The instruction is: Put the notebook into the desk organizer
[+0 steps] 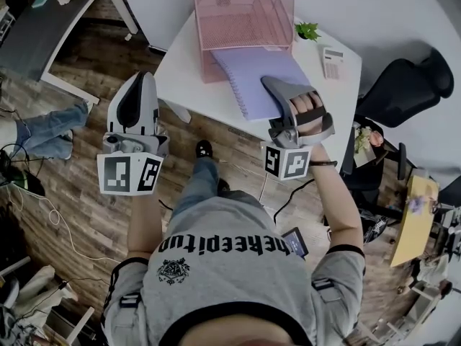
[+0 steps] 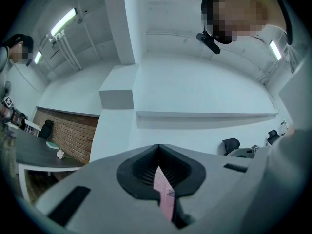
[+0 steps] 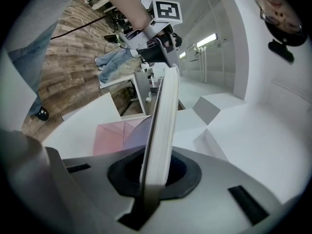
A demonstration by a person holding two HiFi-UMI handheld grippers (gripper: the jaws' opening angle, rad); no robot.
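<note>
We hold the right gripper (image 1: 272,86) clamped on the near edge of the purple notebook (image 1: 259,74); in the right gripper view its jaws pinch the block of pages, which we see edge-on. The notebook (spiral binding along its left side) lies roughly flat over the white table (image 1: 184,67). Its far end is at the mouth of the pink mesh desk organizer (image 1: 238,13), which stands at the back of the table. From the head view we cannot tell whether that end is inside the lowest tray or only touching its front. Our left gripper (image 1: 144,81) hangs off the table's left corner, above the wooden floor (image 1: 79,186) and well apart from the notebook. Its jaws are closed together on nothing, with a thin pink sliver showing through the slit between them. A calculator (image 1: 332,62) and a small green plant (image 1: 307,30) sit on the table to the right of the organizer.
</note>
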